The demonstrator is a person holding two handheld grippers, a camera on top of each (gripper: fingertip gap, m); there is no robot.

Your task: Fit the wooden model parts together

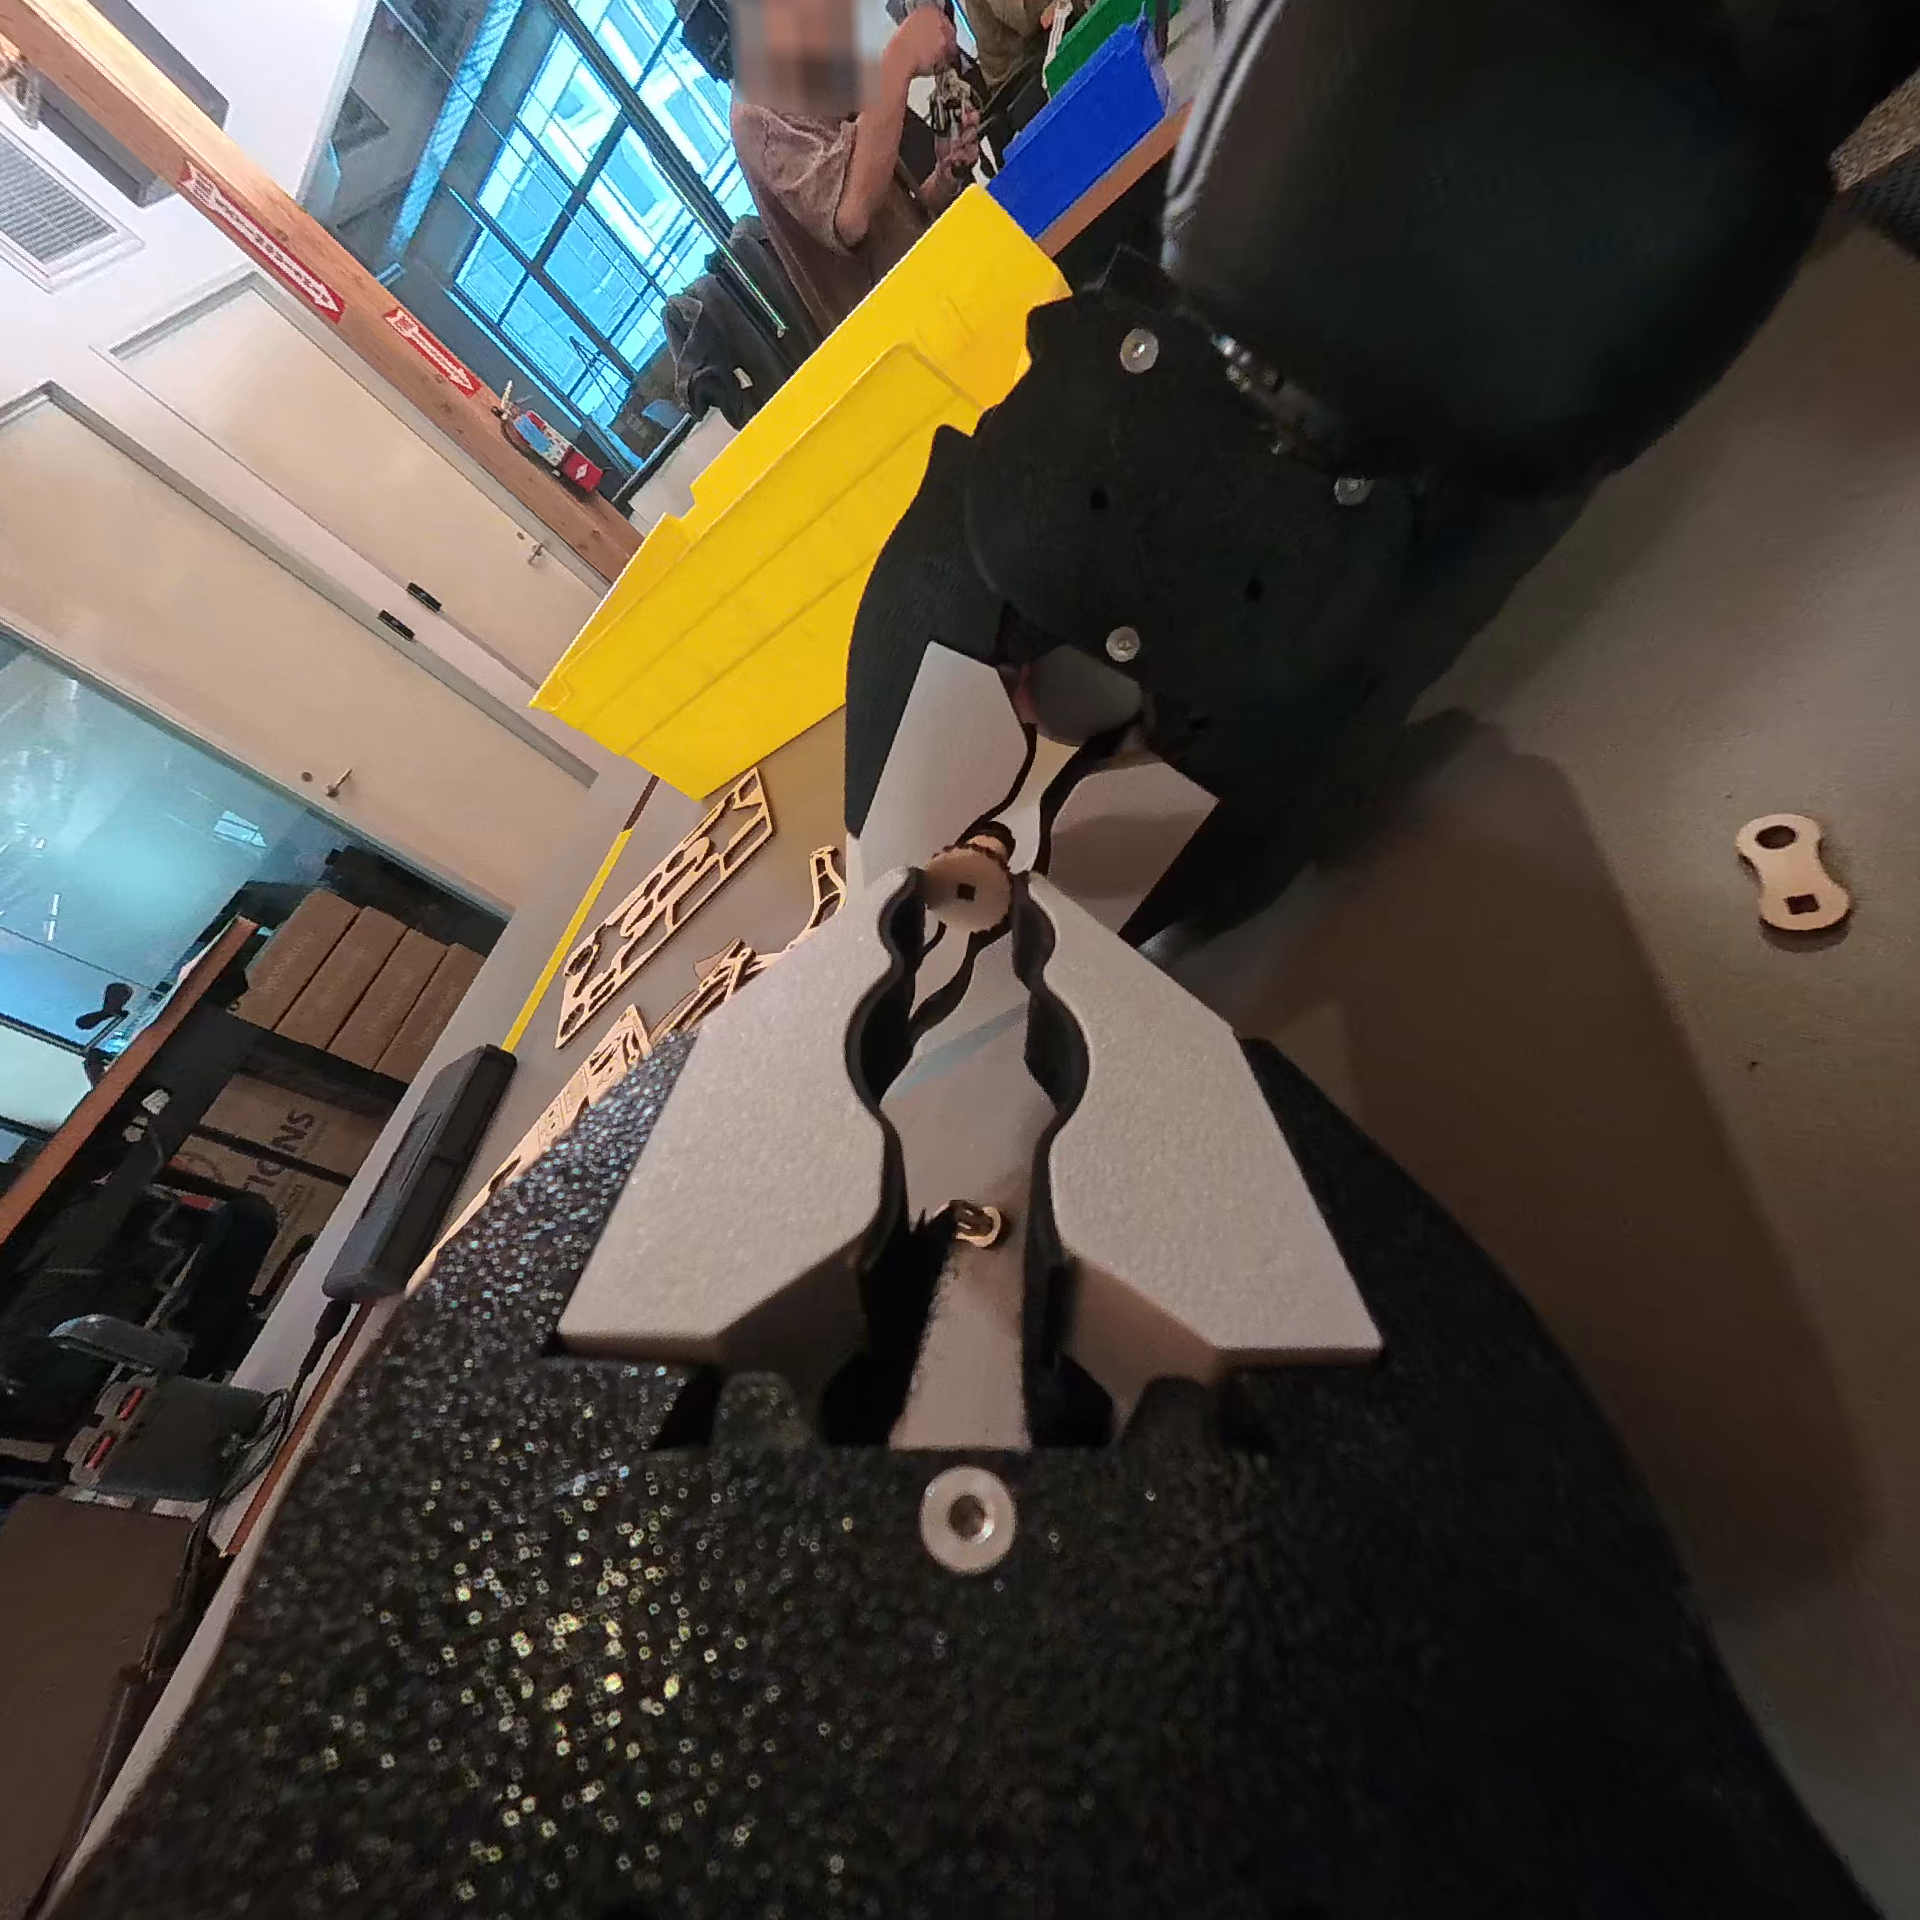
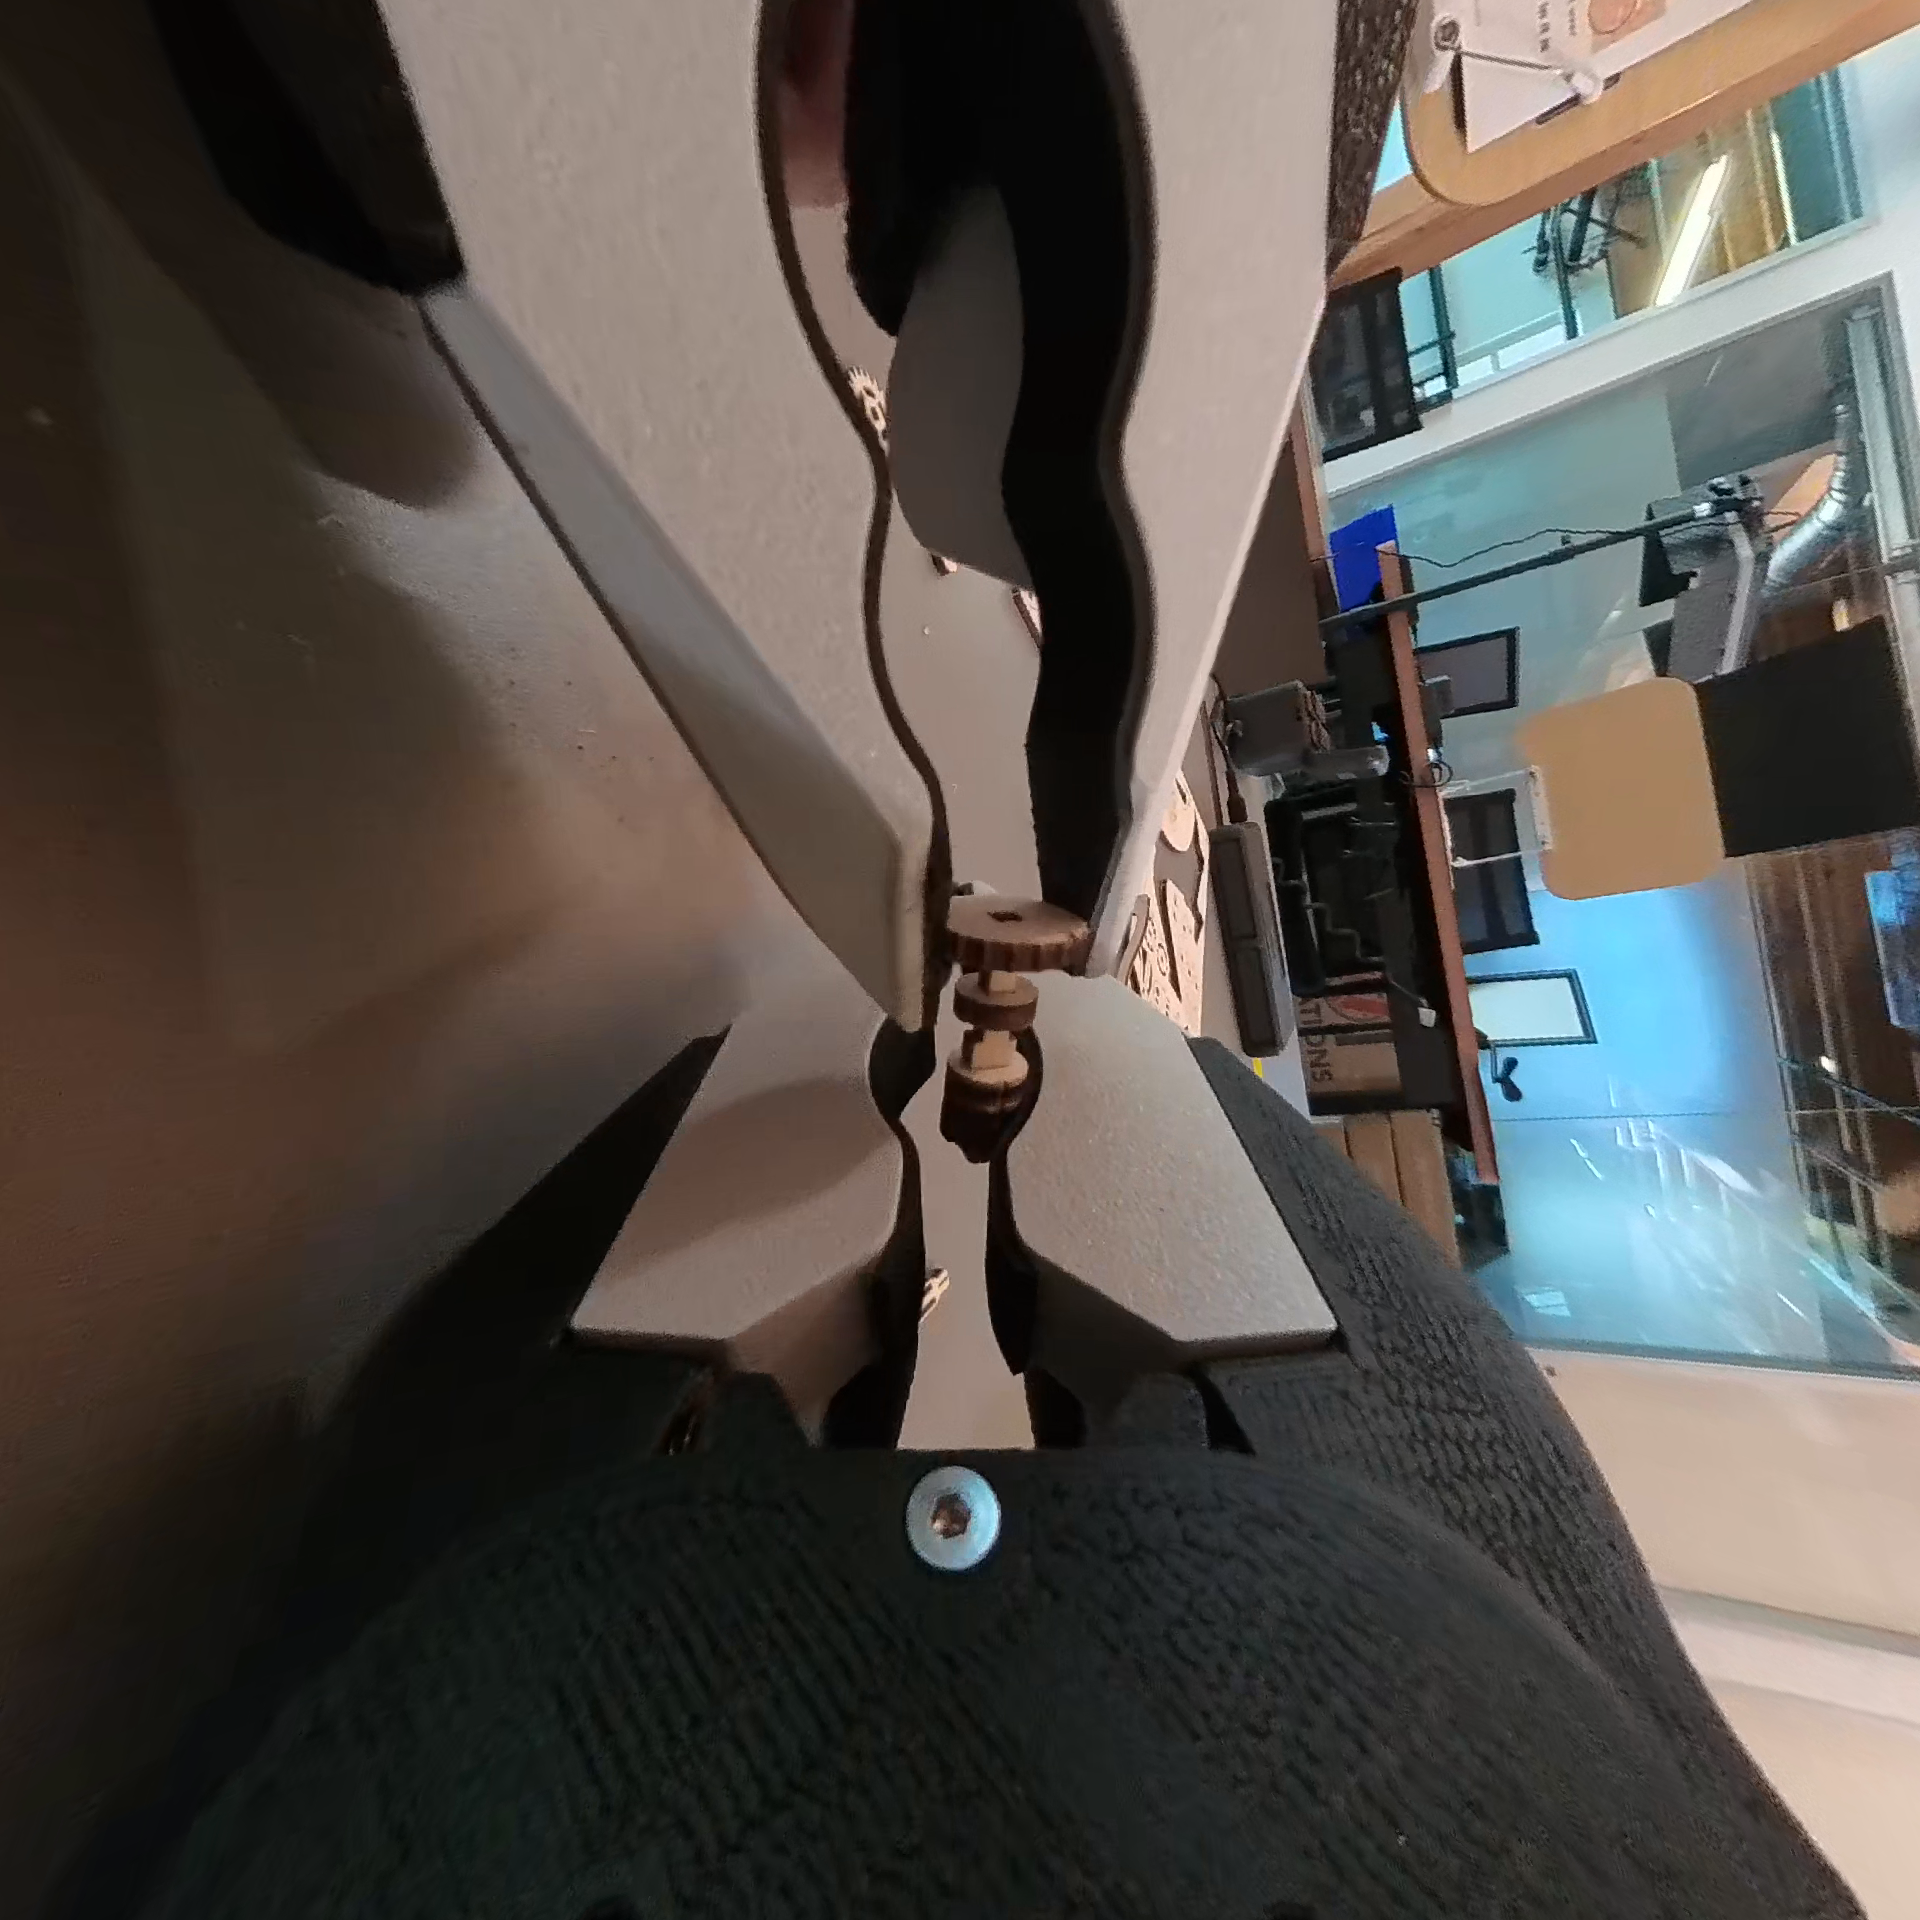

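A small wooden axle carries three toothed gears in a row. My left gripper [image 1: 966, 885] is shut on the largest gear [image 1: 968, 891], and both pads press on its rim. In the right wrist view this gripper [image 2: 1006, 940] comes in from above and holds that gear [image 2: 1013, 935]. Below it sit the middle gear [image 2: 994, 1003] and the lowest gear [image 2: 980, 1091]. My right gripper [image 2: 961, 1075] faces the left one and is closed on the lowest gear. It also shows in the left wrist view [image 1: 1013, 831], tips down at the far end of the axle.
A loose wooden link piece [image 1: 1792, 883] lies on the grey table [image 1: 1558, 1039] to the right. Wooden part sheets [image 1: 665, 904] lie to the left, beside a yellow bin [image 1: 831, 520]. A blue bin [image 1: 1081, 156] and a person [image 1: 821, 177] are farther back. A black box [image 1: 426, 1164] sits at the table's left edge. The loose wooden link piece [image 1: 1792, 883] is about 12 cm from my left fingertips and 15 cm from my right.
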